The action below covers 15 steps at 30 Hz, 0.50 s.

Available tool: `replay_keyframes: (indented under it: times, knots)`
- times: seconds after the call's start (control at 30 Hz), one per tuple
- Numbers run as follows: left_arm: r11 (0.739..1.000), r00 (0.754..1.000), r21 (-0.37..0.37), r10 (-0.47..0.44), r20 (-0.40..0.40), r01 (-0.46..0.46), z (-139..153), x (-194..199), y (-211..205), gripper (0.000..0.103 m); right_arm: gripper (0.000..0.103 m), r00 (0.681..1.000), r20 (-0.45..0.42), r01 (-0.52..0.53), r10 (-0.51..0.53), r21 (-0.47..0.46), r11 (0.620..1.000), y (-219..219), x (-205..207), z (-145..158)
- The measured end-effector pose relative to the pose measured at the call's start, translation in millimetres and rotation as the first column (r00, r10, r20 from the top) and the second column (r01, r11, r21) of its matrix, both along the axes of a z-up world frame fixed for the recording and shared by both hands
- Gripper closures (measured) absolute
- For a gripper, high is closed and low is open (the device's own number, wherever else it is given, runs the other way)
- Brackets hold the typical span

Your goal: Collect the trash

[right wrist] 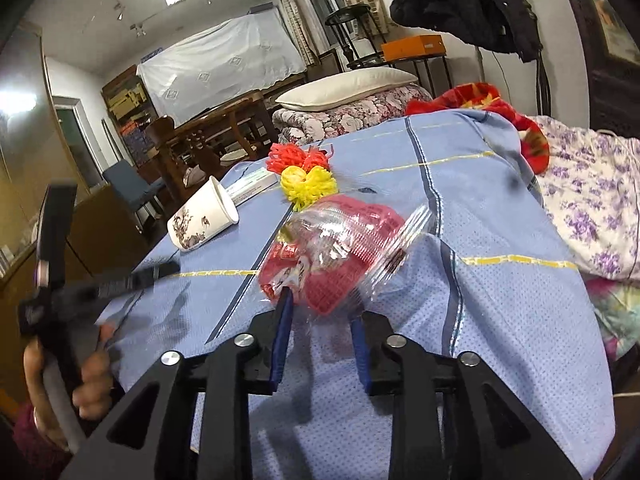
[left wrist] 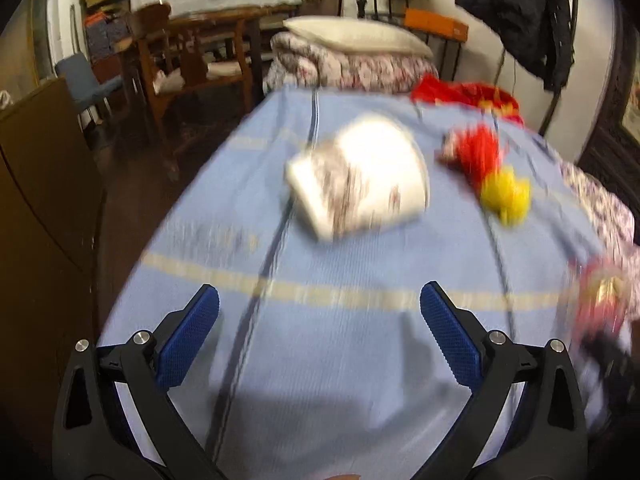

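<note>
My right gripper [right wrist: 322,308] has its fingers drawn in on the clear plastic bag [right wrist: 340,248], which holds red packaging; the bite looks to be on the bag's loose lower edge only. My left gripper [left wrist: 319,334] has its fingers spread wide with nothing between them, hovering above the blue bedsheet [left wrist: 360,360] short of the paper cup [left wrist: 360,176].

Risks, as I judge them:
- The bag film is slick and crinkled. With so shallow a hold, a quick lift may let it slide out of the pads or spill its contents.
- The cup lies on its side and is round and light. A one-sided touch could roll it toward the left edge of the bed and onto the floor.
- The left view is badly smeared, so I cannot fix the cup's exact attitude from it; closing in at this pace invites a miss.
- The soft sheet may be pinched up with any low grasp.

Other trash lies beyond the cup: a yellow foam net [right wrist: 306,186] touching a red foam net [right wrist: 298,158], and a flat carton [right wrist: 252,186] just behind the cup.

Surface: a bed, sheet creased, folded floral quilts and a pillow [right wrist: 346,84] at its far end. Room: wooden table and chairs left, dark coat [right wrist: 460,4] hanging right.
</note>
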<state>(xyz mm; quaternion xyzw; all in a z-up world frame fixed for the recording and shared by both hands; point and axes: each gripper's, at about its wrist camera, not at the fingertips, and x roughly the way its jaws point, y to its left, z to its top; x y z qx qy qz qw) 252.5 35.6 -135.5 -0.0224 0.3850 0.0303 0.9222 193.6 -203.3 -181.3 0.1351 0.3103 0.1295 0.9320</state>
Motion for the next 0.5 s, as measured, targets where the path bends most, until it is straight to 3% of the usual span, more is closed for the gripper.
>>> replay_keyframes:
  times: [0.23,0.4,0.5]
  knots:
    - [0.999,1.000,0.051,0.006,0.008,-0.007,23,62,-25,0.007,0.068,1.000,-0.006,-0.011,0.011,0.045,0.999,-2,2,-2]
    - [0.984,1.000,0.180,0.007,-0.028,-0.001,10,86,-34,0.007,0.067,1.000,-0.009,-0.013,0.013,0.071,0.997,-5,3,-3]
    - [0.990,0.999,0.132,-0.033,-0.043,0.038,1,71,-16,0.007,0.067,1.000,-0.006,-0.011,0.011,0.091,0.996,-10,4,-4]
